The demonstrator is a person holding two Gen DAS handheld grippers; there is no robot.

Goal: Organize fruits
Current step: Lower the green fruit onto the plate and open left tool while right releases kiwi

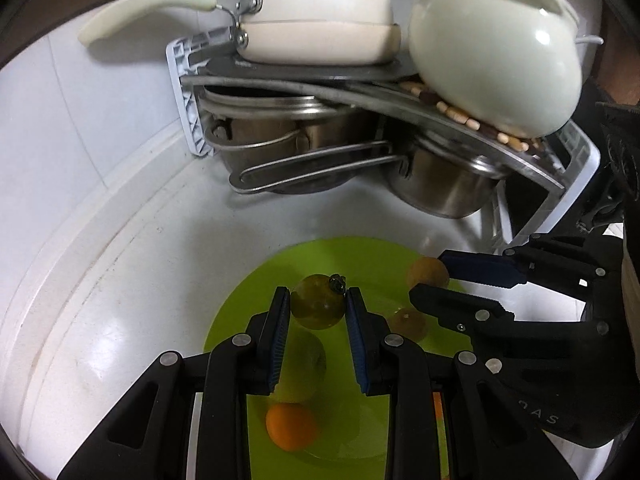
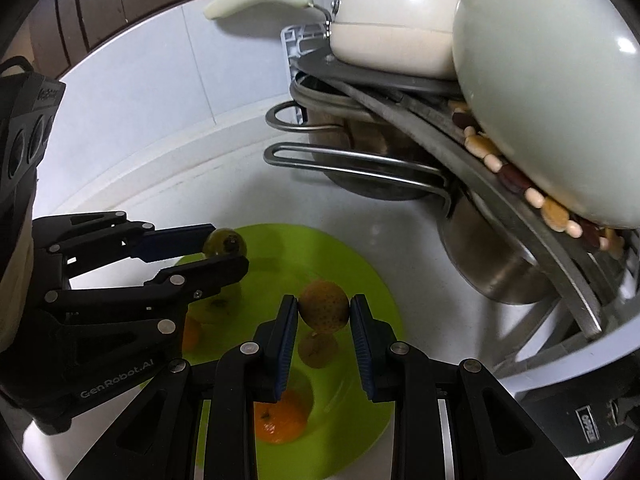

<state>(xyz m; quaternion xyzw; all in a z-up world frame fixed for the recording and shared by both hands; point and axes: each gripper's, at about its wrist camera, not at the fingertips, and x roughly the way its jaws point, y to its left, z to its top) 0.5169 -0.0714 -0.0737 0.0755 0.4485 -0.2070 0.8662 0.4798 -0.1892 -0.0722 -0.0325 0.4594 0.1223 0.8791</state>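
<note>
- Your left gripper (image 1: 318,300) has its pads clamped on a dark yellow-green fruit (image 1: 317,301) with a black stem cap; it hangs above the green plate (image 1: 360,258)
- Your right gripper (image 2: 325,308) is clamped on a speckled orange-brown fruit (image 2: 324,307), also above the plate; the two grippers sit side by side
- On the plate lie a bright orange fruit (image 1: 291,426), a pale green fruit (image 1: 306,354) and a small brownish fruit (image 2: 318,351)
- Behind the plate, a rack (image 1: 188,100) holds steel pots (image 1: 444,190) and cream pans (image 1: 320,20) on the white counter (image 1: 100,280)
</note>
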